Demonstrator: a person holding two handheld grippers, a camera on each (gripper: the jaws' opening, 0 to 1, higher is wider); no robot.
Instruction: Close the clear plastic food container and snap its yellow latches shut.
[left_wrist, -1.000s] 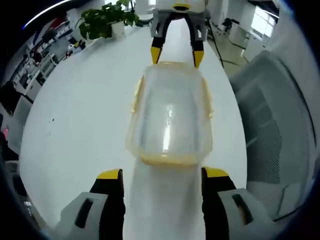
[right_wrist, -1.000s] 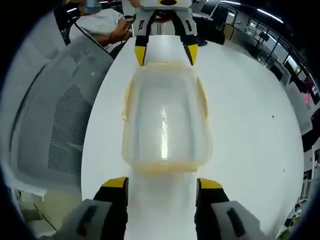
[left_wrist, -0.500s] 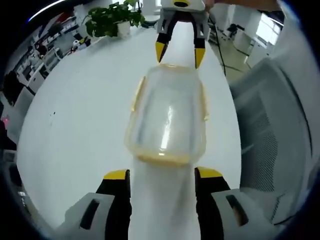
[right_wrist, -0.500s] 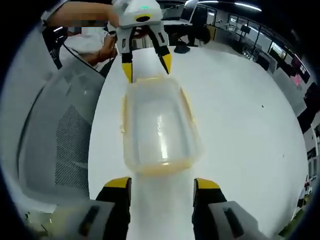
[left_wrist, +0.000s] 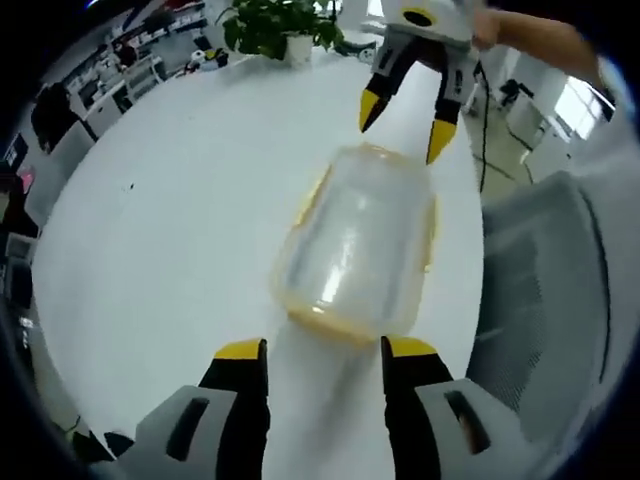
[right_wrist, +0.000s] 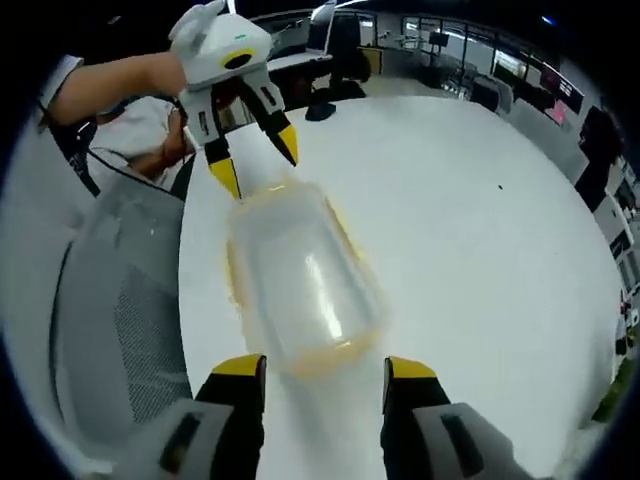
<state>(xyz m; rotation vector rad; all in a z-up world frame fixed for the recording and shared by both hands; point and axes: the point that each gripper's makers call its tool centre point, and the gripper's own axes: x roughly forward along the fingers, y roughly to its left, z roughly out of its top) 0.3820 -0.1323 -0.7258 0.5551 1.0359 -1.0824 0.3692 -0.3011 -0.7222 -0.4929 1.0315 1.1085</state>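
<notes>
Your clear container with yellow latches lies lid-on upon the white table, between your two grippers. Your left gripper sits just short of its near end, jaws apart and holding nothing. Your right gripper faces it from the opposite end, jaws likewise apart. A grey mesh chair stands beside the table edge; a potted plant sits far across the table.

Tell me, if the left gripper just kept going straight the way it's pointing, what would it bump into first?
Most likely the clear plastic container lying on the white table: its near yellow-edged end sits just ahead of the open left gripper. The right gripper faces it from the far end. Depth is hard to judge.
</notes>
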